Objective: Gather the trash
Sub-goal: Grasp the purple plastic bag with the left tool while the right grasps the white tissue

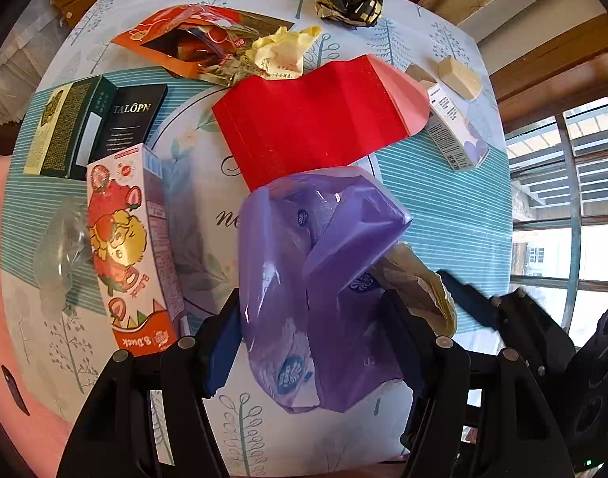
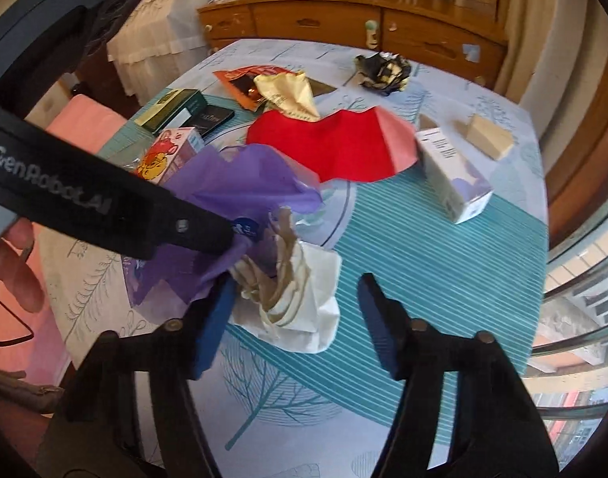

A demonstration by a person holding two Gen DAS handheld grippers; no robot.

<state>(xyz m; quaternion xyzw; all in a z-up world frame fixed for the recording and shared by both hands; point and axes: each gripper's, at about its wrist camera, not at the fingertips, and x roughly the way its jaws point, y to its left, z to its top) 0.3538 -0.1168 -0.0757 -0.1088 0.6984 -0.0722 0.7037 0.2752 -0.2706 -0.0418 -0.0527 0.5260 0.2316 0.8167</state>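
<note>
A purple plastic bag stands bulging between my left gripper's blue pads, which press on its sides; the gripper is shut on it. In the right wrist view the same bag hangs from the left gripper's black finger. A crumpled white and beige paper lies on the tablecloth right beside the bag. My right gripper straddles this paper, open, with its left pad at the paper and its right pad apart from it. The same paper shows behind the bag.
On the table lie red folded paper, an orange snack wrapper, yellow crumpled paper, a black-gold wrapper, a white box, a beige box, a strawberry carton, dark boxes. A wooden dresser stands behind.
</note>
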